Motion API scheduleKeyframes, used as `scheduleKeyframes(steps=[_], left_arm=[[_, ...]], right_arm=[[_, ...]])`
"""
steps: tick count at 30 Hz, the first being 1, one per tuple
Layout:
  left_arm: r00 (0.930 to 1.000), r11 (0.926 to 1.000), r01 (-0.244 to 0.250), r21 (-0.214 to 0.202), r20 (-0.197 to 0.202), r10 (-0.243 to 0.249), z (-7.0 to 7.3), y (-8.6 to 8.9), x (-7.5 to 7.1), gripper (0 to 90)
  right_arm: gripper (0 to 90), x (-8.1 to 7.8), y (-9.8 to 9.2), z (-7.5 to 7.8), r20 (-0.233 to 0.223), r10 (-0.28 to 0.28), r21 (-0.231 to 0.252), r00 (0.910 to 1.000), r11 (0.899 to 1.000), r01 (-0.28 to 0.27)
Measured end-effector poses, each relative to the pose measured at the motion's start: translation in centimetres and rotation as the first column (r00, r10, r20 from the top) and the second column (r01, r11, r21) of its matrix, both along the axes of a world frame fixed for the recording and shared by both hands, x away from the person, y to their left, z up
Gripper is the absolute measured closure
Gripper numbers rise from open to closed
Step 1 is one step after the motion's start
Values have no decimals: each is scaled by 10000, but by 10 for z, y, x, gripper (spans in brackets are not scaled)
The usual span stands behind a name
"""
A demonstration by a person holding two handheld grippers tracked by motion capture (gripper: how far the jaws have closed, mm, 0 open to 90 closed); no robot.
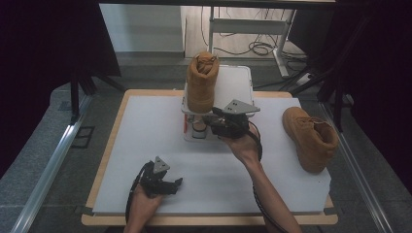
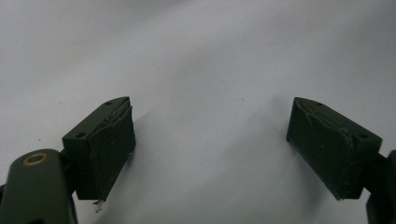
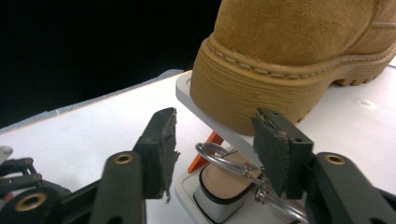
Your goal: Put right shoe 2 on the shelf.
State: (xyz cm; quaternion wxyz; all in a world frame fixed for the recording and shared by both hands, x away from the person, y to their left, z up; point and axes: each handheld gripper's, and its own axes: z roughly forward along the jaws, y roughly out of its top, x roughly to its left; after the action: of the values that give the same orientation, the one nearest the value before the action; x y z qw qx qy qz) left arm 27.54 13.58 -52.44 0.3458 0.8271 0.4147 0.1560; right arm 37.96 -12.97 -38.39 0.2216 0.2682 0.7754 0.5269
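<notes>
**Two boots, one on the rack**

Your right gripper [image 1: 210, 121] has its jaws apart, clamping nothing, at the white rack [image 1: 233, 82] by the table's far edge, just below the boot [image 1: 201, 80]. Your left gripper [image 1: 170, 184] rests spread wide near the front edge. The second boot [image 1: 311, 138] lies by the right edge.

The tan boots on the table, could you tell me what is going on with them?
A person works with two handheld grippers. One tan boot stands on a white raised stand; the right gripper sits at its near edge, open, with a metal ring between its fingers. The other boot lies at the right. The left gripper rests open on the white mat.
</notes>
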Motion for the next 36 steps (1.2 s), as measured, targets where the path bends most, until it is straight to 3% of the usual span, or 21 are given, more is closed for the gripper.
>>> scheduleKeyframes(steps=[10,11,15,20,24,25,29,36], left_arm=[[10000,10000,-31,-26,2,31,0,0,0,150],[10000,10000,-20,6,2,20,0,0,0,150],[10000,10000,-22,1,0,22,0,0,0,150],[10000,10000,-31,2,-1,31,0,0,0,150],[10000,10000,-44,-30,1,44,0,0,0,150],[10000,10000,-45,-37,2,45,0,0,0,150],[10000,10000,-48,-40,2,48,0,0,0,150],[10000,10000,-49,-42,2,49,0,0,0,150]], right_arm=[[328,-10,-9,-3,-93,-209,-24,9997,9998,209],[284,-11,-11,-4,-256,-212,-133,9994,9997,208],[232,-15,-18,-6,-194,-457,-312,9988,9985,450],[161,-19,-29,-10,-227,-590,-153,9980,9982,587],[132,-22,-33,-12,-76,-645,-386,9979,9972,642],[89,-24,-35,-14,172,-724,-636,9972,9953,733],[0,-26,-38,-19,461,-742,-982,9962,9921,784],[0,-29,-49,-22,204,-707,-968,9973,9927,724]])
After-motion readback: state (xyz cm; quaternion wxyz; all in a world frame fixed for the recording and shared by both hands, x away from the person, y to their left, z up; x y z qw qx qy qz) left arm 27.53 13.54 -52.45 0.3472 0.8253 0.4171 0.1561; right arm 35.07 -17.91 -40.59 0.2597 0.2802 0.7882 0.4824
